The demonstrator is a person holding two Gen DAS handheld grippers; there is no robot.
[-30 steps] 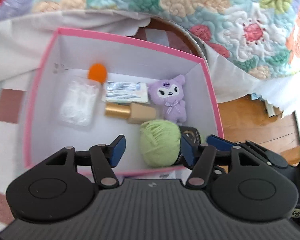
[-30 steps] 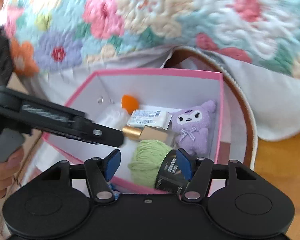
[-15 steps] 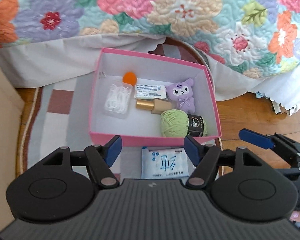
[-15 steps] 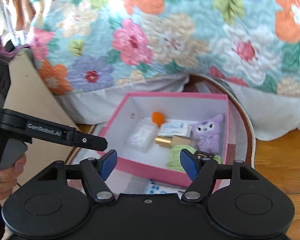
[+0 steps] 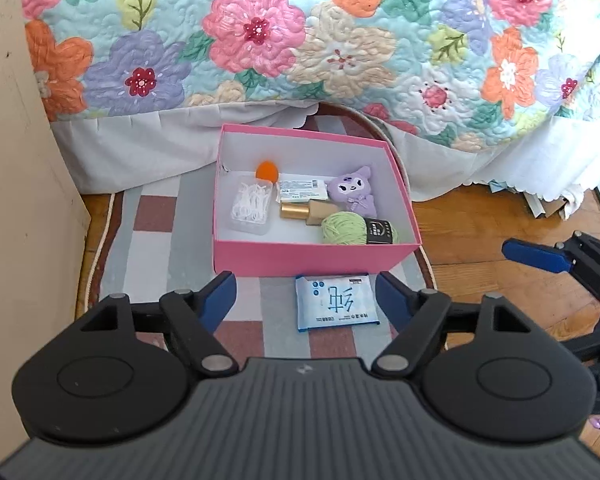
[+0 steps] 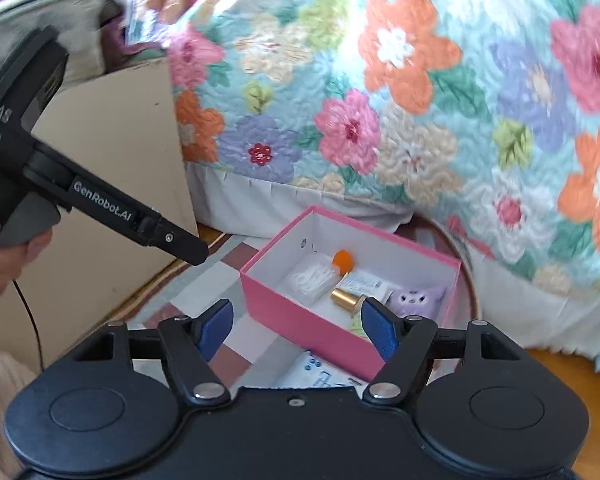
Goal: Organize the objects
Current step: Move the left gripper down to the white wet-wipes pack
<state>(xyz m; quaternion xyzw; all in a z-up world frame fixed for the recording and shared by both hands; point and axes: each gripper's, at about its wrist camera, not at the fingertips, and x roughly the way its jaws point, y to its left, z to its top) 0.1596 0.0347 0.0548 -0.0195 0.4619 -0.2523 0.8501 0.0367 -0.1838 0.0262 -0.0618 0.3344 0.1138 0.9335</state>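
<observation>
A pink box [image 5: 300, 258] stands on a checked rug by the bed; it also shows in the right wrist view [image 6: 300, 316]. In it lie green yarn [image 5: 342, 229], a purple plush [image 5: 352, 192], a gold bottle [image 5: 300, 212], a white packet [image 5: 302, 191], an orange ball [image 5: 266, 170] and a clear case of white picks [image 5: 251, 208]. A blue-and-white tissue pack [image 5: 335, 303] lies on the rug in front of the box. My left gripper [image 5: 306, 300] is open and empty, back from the box. My right gripper [image 6: 296, 326] is open and empty, raised to the box's right.
A floral quilt [image 5: 300, 40] hangs over the bed behind the box. A beige board [image 5: 16, 200] stands at the left. Wooden floor [image 5: 480, 240] lies to the right of the rug [image 5: 152, 248]. Papers [image 5: 540, 204] lie under the bed's edge.
Both grippers have pulled back and up from the box. The yarn, between the right gripper's fingers a second ago, now lies in the box.
</observation>
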